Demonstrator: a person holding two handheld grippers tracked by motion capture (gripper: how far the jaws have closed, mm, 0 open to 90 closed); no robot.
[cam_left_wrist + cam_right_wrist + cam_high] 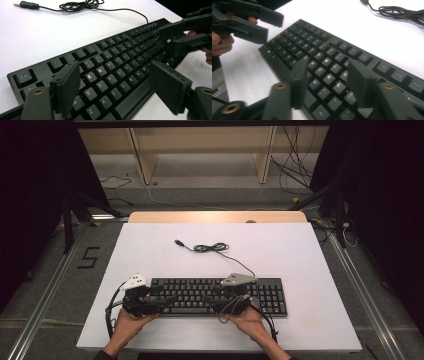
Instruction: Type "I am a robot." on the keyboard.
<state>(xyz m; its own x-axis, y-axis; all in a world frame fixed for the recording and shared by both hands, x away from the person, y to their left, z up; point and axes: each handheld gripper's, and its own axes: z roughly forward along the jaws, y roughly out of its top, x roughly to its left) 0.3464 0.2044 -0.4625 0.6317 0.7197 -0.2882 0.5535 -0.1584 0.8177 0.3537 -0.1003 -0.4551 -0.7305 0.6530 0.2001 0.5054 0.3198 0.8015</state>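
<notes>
Black keyboard (pixel 220 296) lying flat near the front edge of the white tabletop (pixel 150 250), cable (pixel 215 248) coiled behind toward the far edge. Left gripper (pixel 115 85) wide above the letter keys; right gripper (pixel 327 82) likewise wide, empty.

Black full-size keyboard (pixel 220 296) w/ numpad lies flat on white table (pixel 300 270), long edge parallel to near edge, sitting toward 6 o'clock of the surface. Its thin black cable (pixel 235 260) runs from the back edge toward 12 o'clock, loosely bundled mid-table, ending in a USB plug (pixel 178 242) lying loose, unplugged.
</notes>
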